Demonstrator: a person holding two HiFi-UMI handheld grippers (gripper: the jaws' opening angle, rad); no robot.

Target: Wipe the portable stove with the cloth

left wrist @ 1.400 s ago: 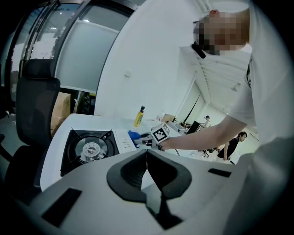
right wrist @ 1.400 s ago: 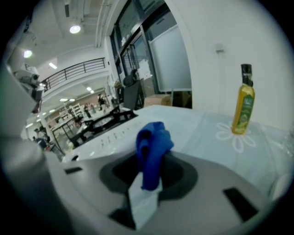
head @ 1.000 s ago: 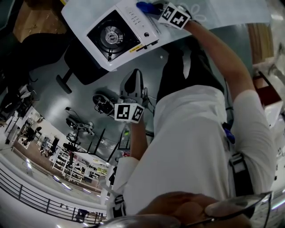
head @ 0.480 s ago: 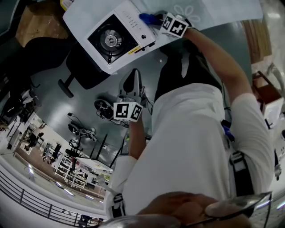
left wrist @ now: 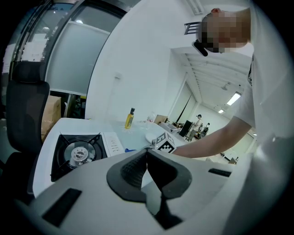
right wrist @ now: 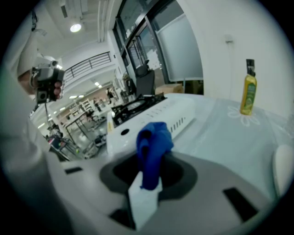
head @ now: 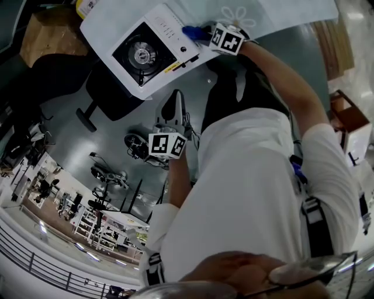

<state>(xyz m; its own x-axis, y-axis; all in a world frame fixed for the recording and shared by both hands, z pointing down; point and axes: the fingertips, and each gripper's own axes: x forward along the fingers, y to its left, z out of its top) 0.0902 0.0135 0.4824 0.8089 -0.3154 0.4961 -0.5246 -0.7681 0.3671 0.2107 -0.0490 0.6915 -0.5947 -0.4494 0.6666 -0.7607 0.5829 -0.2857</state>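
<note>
The white portable stove (head: 146, 49) with a black burner stands on a pale table (head: 292, 14). My right gripper (head: 203, 34) is shut on a blue cloth (head: 193, 31) at the stove's control-panel side. In the right gripper view the cloth (right wrist: 154, 149) bunches up out of the jaws of the right gripper (right wrist: 149, 181), just short of the stove (right wrist: 151, 114). My left gripper (head: 175, 99) hangs off the table, below the stove and apart from it. In its own view the left gripper (left wrist: 147, 158) is shut on nothing, with the stove (left wrist: 78, 153) beyond at the left.
A yellow bottle (right wrist: 248, 87) stands at the back of the table; a white dish (right wrist: 282, 167) lies at the right edge. A black office chair (head: 111, 87) stands beside the stove end of the table. A cardboard box (head: 47, 29) sits behind it.
The head view has shifted a little. The right gripper with the cloth stays at the stove's panel side, slightly nearer its corner. The left gripper has barely moved.
</note>
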